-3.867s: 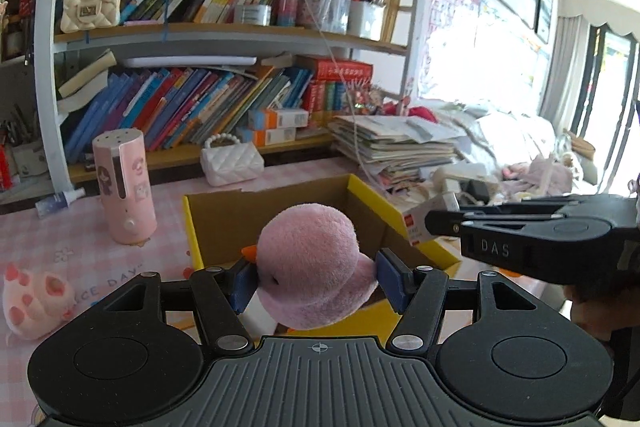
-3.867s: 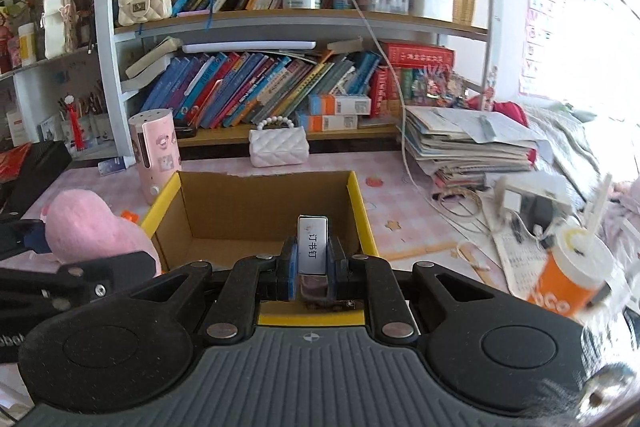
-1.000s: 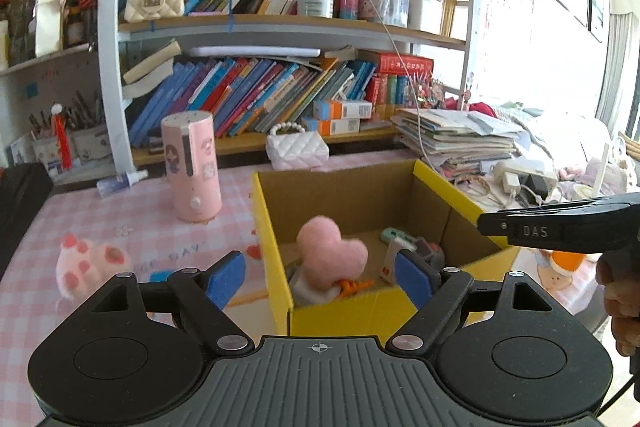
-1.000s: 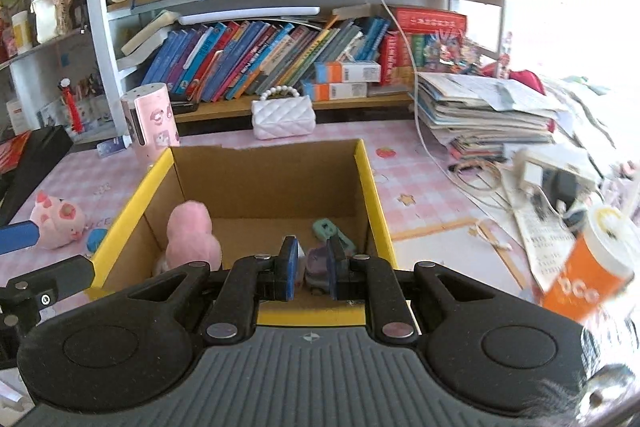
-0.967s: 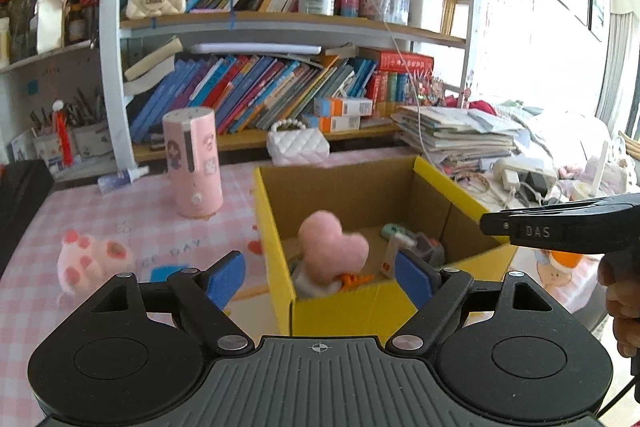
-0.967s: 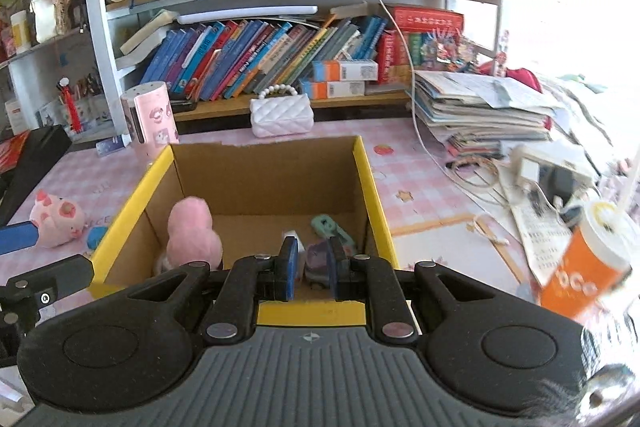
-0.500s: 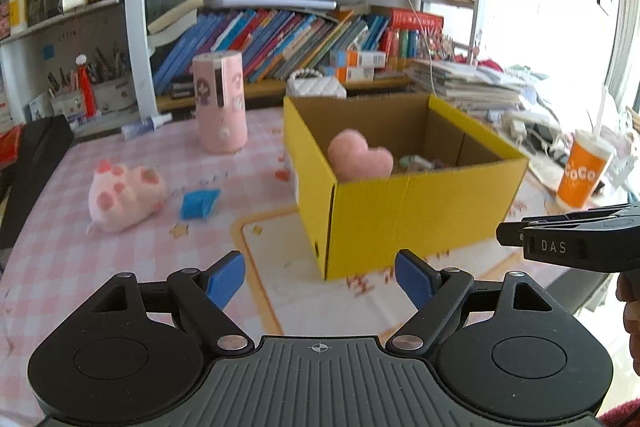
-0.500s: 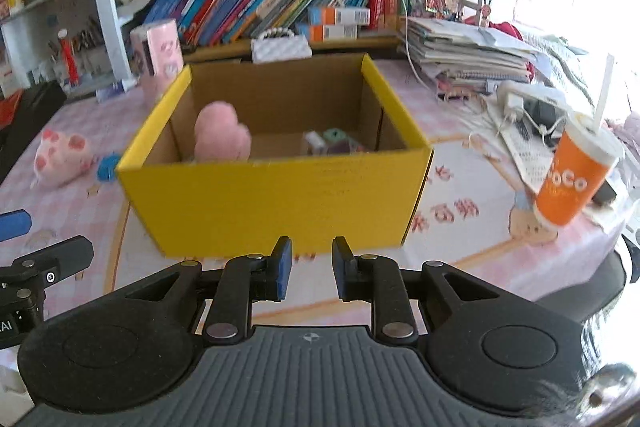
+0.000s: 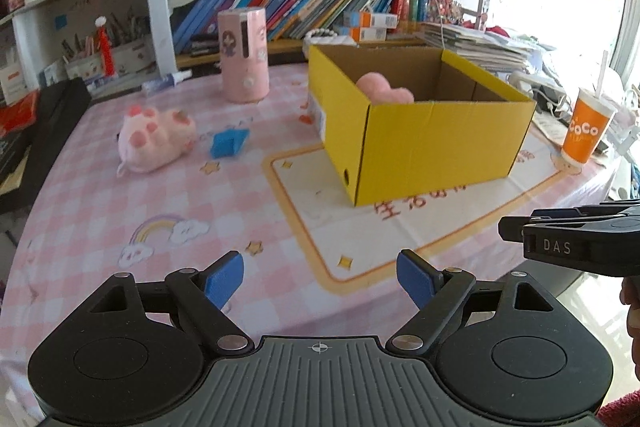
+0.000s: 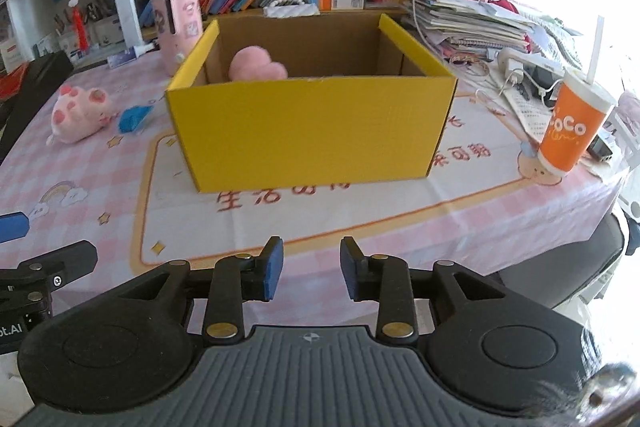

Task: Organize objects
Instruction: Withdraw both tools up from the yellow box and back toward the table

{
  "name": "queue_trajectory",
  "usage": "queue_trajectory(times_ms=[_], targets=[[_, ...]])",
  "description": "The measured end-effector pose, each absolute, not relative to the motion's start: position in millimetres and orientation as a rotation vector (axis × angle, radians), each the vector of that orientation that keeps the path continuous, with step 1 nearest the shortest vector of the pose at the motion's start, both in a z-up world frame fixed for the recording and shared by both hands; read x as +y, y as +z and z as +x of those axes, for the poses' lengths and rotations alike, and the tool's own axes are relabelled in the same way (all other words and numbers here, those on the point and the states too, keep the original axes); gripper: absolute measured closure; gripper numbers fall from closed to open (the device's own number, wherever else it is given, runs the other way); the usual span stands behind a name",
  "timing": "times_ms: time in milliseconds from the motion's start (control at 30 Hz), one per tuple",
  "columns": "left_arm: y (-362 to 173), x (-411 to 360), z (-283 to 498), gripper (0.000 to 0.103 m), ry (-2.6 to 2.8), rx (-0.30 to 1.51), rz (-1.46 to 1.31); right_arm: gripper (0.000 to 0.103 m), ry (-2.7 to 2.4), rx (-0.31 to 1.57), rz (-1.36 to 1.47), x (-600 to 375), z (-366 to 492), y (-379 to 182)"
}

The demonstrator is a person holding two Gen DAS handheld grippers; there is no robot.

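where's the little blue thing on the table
In the left wrist view the small blue object lies left of the yellow box, beside the pink paw plush.

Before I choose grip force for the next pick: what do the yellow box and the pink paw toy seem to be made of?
Yellow box: apparently corrugated cardboard, matte yellow outside, raw brown inside, with folded corner seams.
Pink paw toy: looks like soft plush fabric, with a fuzzy, rounded outline and darker pink pads.

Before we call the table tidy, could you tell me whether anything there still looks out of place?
Yes. A pink plush toy lies on its side on the tablecloth, left of the yellow box, with a small blue object loose beside it. Another pink plush already sits inside the box, so these two look left out.
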State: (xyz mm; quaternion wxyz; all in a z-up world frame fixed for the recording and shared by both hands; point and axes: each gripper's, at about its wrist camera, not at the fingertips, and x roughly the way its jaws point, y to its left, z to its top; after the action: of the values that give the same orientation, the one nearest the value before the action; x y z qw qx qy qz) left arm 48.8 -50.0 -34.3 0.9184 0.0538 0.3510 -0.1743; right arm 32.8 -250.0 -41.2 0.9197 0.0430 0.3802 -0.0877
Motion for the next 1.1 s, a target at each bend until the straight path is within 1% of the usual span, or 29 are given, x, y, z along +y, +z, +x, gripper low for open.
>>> queue_trajectory(times_ms=[467,833,1033,1100], targets=[[-35.3,-6.8,22.9,0.017,-0.325,0.729,0.102,0.065,-0.097,0.794,0.063,-197.3,10.1,-44.5],[-32.3,31.8,10.2,0.017,-0.258,0.72,0.075,0.06,-0.019,0.777,0.024,-156.0,5.8,-40.8],[-28.3,52.6,5.0,0.016,-0.213,0.705,0.062,0.059,0.027,0.763,0.007,-133.8,7.4,-37.4],[-27.0,59.3,2.7,0.016,-0.201,0.698,0.058,0.057,0.04,0.757,0.002,-127.2,7.3,-36.2]])
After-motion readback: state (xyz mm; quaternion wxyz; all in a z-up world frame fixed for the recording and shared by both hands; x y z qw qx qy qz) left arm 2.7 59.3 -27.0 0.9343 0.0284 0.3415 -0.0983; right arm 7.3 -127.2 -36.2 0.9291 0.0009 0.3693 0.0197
